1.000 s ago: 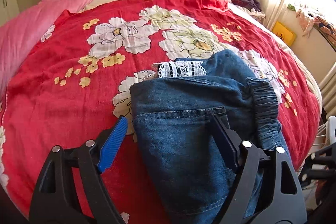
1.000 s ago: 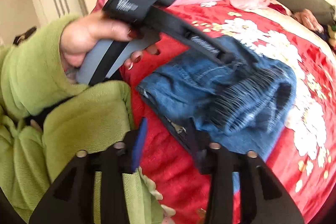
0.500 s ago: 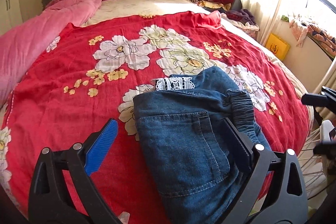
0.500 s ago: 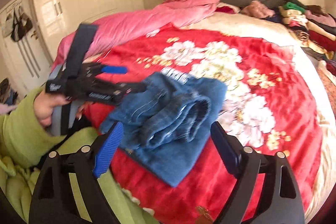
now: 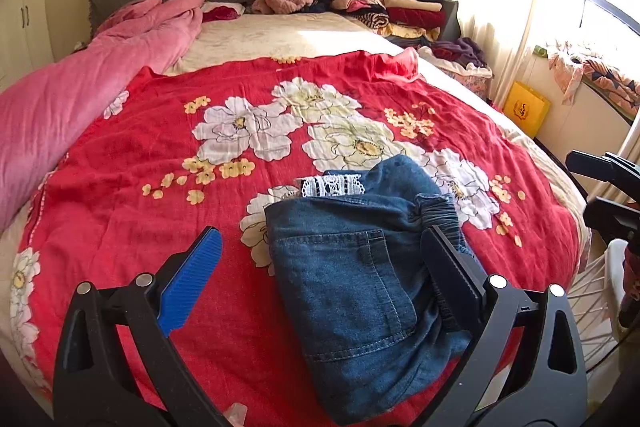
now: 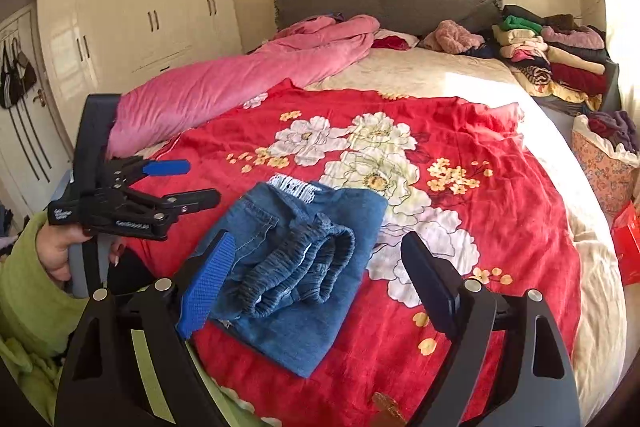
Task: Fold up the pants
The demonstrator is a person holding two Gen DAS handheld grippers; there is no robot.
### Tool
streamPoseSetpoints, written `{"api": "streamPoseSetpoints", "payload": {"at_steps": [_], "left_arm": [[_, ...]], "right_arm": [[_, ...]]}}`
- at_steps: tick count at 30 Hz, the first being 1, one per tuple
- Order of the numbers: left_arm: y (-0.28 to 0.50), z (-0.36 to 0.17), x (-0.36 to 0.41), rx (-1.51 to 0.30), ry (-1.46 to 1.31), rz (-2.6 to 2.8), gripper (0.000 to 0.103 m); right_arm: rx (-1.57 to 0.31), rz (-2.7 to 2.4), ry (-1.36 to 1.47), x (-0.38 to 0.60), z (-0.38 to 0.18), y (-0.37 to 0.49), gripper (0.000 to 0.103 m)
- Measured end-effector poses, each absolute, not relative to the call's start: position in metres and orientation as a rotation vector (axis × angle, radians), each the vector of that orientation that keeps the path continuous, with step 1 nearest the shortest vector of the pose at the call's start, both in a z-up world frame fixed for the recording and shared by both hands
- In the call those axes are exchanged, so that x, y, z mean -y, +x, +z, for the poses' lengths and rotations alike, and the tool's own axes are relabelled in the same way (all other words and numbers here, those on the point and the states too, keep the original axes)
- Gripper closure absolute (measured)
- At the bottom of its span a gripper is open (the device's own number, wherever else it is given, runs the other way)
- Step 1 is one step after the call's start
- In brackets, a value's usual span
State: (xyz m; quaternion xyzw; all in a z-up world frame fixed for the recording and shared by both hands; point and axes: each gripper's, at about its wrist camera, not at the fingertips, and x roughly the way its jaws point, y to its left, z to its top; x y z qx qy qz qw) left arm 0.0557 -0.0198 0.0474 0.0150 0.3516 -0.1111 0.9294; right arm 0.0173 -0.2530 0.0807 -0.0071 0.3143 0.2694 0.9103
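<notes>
White lettering on the left gripper [image 6: 176, 183] is too small to read. Both grippers' fingers [image 5: 188, 287] spread wide, empty, above folded jeans [image 5: 352, 283]; right gripper [image 6: 316, 287] likewise.

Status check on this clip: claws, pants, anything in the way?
Left claw open, empty. Right claw open, empty. Denim pants folded into a bundle on the red floral blanket, touched by neither claw. Nothing in the way.

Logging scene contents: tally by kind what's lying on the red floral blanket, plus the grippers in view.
Folded jeans: 1
Grippers: 2, left gripper and right gripper, both open and empty
Total: 3
</notes>
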Motion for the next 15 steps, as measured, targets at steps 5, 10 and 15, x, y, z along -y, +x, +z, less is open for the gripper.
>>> {"api": "streamPoseSetpoints", "payload": {"at_steps": [5,10,15], "left_arm": [[0.053,0.051,0.020,-0.702,0.045,-0.216,0.010],[0.057,0.042,0.017,-0.723,0.057,-0.197,0.010],[0.072,0.018,0.009,-0.773,0.046,-0.153,0.010]], "right_arm": [[-0.653,0.492,0.031,0.258,0.078,0.026,0.005],[-0.704,0.460,0.050,0.254,0.061,0.041,0.005],[-0.798,0.419,0.051,0.246,0.034,0.061,0.005]]}}
